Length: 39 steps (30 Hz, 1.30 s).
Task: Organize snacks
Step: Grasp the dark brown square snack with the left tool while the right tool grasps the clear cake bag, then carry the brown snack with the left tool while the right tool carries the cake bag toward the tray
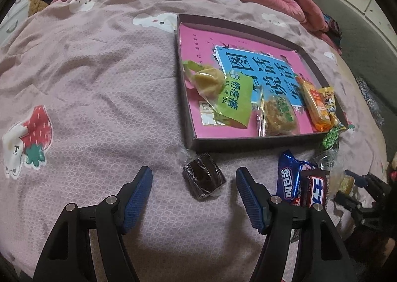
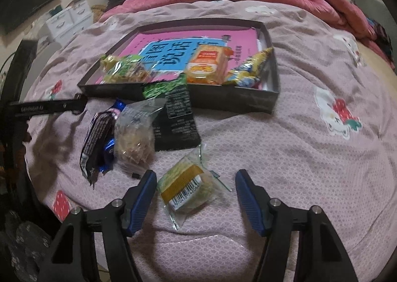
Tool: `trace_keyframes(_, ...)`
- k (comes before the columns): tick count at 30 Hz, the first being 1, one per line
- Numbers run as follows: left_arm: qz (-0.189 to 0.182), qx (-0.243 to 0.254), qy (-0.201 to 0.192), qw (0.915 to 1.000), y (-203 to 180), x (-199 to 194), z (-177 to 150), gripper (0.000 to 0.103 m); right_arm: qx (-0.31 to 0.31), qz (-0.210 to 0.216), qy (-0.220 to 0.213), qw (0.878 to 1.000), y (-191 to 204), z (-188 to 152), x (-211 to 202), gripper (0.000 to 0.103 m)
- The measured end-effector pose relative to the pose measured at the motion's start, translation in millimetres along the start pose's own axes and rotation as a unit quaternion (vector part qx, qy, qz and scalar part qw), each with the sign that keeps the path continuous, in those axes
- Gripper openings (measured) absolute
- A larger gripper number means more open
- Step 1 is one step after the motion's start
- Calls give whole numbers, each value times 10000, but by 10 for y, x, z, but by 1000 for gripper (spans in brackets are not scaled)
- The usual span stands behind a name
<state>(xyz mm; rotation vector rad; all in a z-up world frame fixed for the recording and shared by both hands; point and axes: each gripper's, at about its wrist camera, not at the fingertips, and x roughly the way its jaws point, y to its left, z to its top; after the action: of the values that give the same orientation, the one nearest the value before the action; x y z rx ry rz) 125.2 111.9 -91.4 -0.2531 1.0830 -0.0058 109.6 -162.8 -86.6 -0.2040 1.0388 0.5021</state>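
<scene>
Jaws of the left gripper (image 1: 194, 177) stand apart, unloaded, straddling a dark wrapped cake (image 1: 204, 177) just short of the box (image 1: 250, 143). Right gripper (image 2: 196, 180) likewise gapes around a barcoded pastry (image 2: 189, 189), lying diagonally, farther from the box's near wall.

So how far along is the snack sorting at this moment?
Partway. Done: several packets, including the green packet, lie in the box. In hand: nothing gripped; the left tool brackets the dark cake, the right tool the barcoded snack. Left: those, plus the blue bar.
</scene>
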Motion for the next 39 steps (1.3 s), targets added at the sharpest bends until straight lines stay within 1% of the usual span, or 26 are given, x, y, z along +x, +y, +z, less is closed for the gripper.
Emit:
trace_keyframes(1,-19,-10,-2,10000,9,1,-1,72,-60,-15,12,10000,19,-2,9,62)
trace_keyframes(3,-54,-29,-27,10000,23,-3,-3,72,-157,46,26,9999,50,-6,23,54)
trace_keyframes(4,-72,-32,-32,10000,27,-2,-3,72,-195,77,12,9998,66,-8,20,47)
trace_keyframes(5,-82,-33,-46,10000,29,-5,-6,72,-232,67,0,9997,79,-8,18,46)
trace_keyframes(13,-117,84,-101,9998,-19,1,-30,71,-185,135,-30,9997,69,-2,12,46)
trace_keyframes(15,-141,114,-105,9998,-39,-1,-30,65,-182,142,-32,9997,62,-3,12,46)
trace_keyframes(19,-200,238,-117,9994,-85,8,-28,59,-157,158,-32,9997,70,2,9,46)
trace_keyframes(21,-227,308,-110,9992,-96,17,-31,53,-150,163,-31,9998,73,5,8,46)
trace_keyframes(25,-271,511,-98,9983,-98,50,-22,49,-154,162,-33,9997,67,3,10,46)
trace_keyframes(27,-221,673,-113,9974,-95,60,-25,40,-148,172,-37,9997,68,4,8,46)
trace_keyframes(28,-179,782,-120,9967,-97,65,-27,39,-143,180,-41,9997,64,5,8,46)
trace_keyframes(31,-213,914,-147,9955,-96,56,-38,37,-94,233,-73,9997,46,8,0,45)
trace_keyframes(39,-392,783,-262,9958,-96,-52,-50,37,88,331,-285,9990,-15,25,-81,45)
